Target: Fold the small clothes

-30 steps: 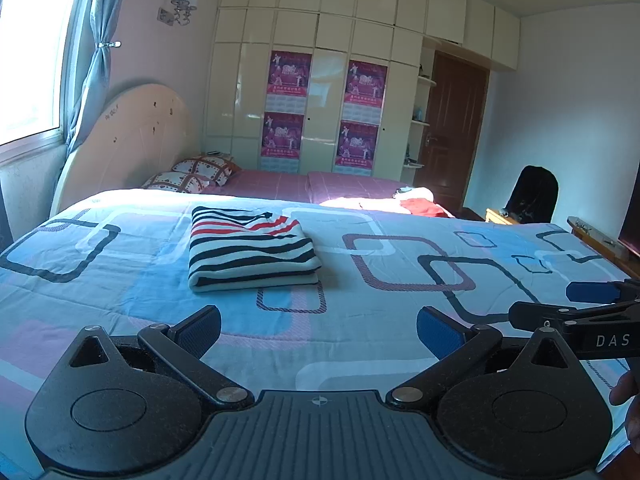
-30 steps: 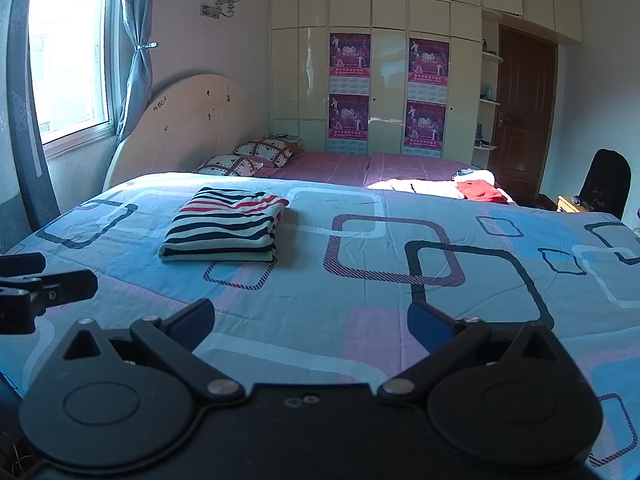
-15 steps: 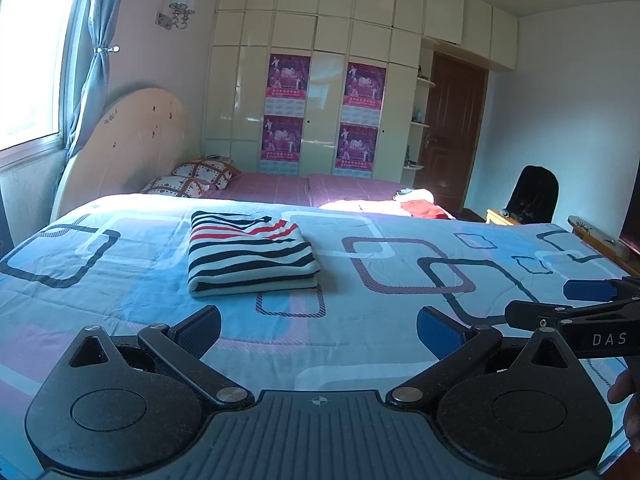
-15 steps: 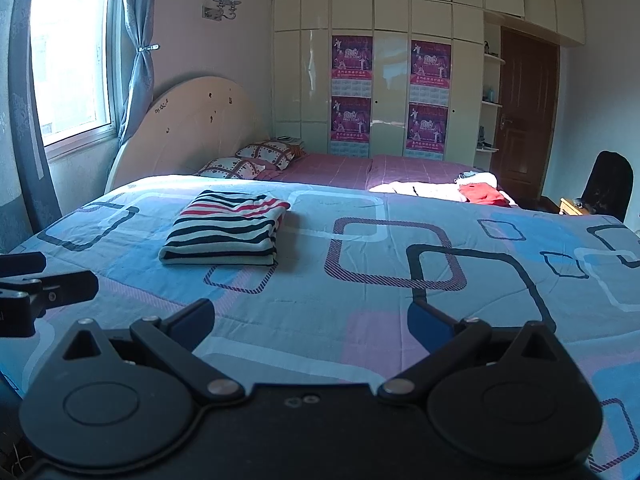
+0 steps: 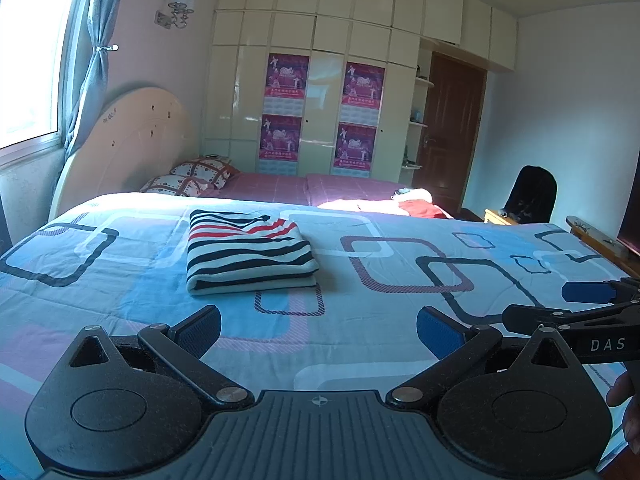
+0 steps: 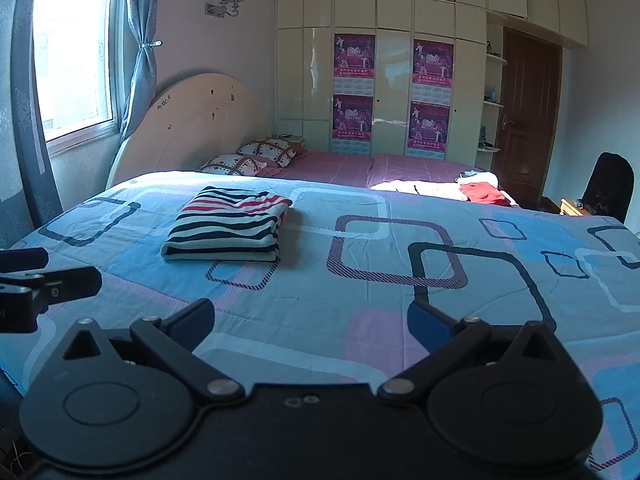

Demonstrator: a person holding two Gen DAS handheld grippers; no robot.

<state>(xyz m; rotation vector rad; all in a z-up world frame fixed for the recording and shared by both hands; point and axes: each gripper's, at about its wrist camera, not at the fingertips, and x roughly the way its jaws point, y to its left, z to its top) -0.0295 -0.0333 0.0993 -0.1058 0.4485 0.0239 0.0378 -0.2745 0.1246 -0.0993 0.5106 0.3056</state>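
Striped shirt [image 5: 248, 254] lies folded on the bedspread [image 5: 400, 304], ahead and left of both grippers, long side running away from them. Left gripper [image 5: 318, 326] looks nearer; right gripper [image 6: 310, 320] likewise hangs spread, empty.

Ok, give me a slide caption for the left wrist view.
Open left claw hovers over the patterned bedspread, facing a neatly folded striped garment.

Daylight from the window [image 6: 72, 56] washes out its pane; fisheye edges bend, and the room stays bluish-dim.
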